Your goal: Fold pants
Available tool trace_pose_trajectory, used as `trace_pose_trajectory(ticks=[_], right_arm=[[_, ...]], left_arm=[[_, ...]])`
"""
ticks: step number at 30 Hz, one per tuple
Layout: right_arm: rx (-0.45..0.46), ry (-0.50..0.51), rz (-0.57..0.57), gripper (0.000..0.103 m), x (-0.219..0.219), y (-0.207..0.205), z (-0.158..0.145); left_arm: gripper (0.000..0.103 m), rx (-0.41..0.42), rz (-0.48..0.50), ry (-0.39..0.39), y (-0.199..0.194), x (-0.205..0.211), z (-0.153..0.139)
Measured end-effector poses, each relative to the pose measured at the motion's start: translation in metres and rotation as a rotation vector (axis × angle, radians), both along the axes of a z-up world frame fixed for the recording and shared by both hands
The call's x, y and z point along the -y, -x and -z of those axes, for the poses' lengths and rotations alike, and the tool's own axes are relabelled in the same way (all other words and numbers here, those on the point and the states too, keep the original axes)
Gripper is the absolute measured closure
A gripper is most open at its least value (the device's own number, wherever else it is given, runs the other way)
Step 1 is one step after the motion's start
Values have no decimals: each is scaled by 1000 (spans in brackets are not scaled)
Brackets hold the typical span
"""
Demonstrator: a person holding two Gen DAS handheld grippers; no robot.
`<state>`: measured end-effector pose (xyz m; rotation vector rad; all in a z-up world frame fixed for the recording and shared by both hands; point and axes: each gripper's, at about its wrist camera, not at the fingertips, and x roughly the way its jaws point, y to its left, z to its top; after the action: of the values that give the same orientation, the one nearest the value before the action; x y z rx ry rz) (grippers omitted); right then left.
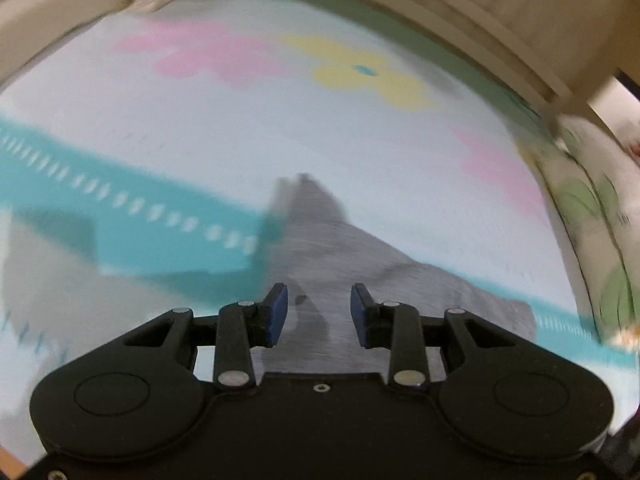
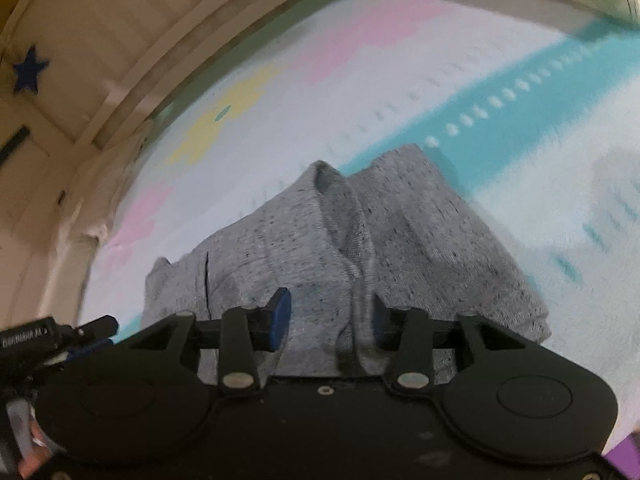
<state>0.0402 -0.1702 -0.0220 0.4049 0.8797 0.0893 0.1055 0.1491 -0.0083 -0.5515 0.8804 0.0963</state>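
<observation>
- Grippers first. Left gripper: blue pads apart, a clear gap between them, grey cloth lying below the gap but not pinched. Nothing held.
- Right gripper: jaws part-way in, with a raised ridge of grey fabric standing between the pads. The far pad is half hidden by that ridge, so I cannot tell whether the pads press on the cloth or only flank it.
- Pants: grey speckled knit, lying bunched and partly doubled over on the play mat, just ahead of both tools. One pointed end lies over the mat's teal stripe.
- Mat has pink and yellow flower prints; a cream padded rail borders it.
- Left view is motion-blurred; fine detail of the cloth there is unreadable.
- Handling, my judgement: light, soft, limp jersey. It will drape and sag from any single pinch and carry no shape of its own; not fragile, not slippery against the pads.
- Best hold, my judgement: an edge or the raised fold ridge, both tools well apart on the same edge, so the layer lifts flat.
</observation>
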Motion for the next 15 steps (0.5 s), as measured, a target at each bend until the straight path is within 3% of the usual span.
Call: trace_pose_trajectory(ticks=[1,3,6,11,13,15], right_arm=[[17,72,-17,92,-10,2,-6],[52,132,-46,93,-24,6,-17],[132,144,-64,94,-33,12,-38],[223,199,9,95,-18,23,-71],[213,267,45,94,-7,19,-69],[137,278,13,92,4,6,-49]], left_arm=[[61,-9,-28,22,0,-8,2],[61,-15,-76,54,0,-19,5],[61,-15,-105,75,1,-26,5],[61,14,-56,55,0,-15,0],[61,29,-13,23,-1,-4,-3],[61,32,31,-6,-2,7,-2]])
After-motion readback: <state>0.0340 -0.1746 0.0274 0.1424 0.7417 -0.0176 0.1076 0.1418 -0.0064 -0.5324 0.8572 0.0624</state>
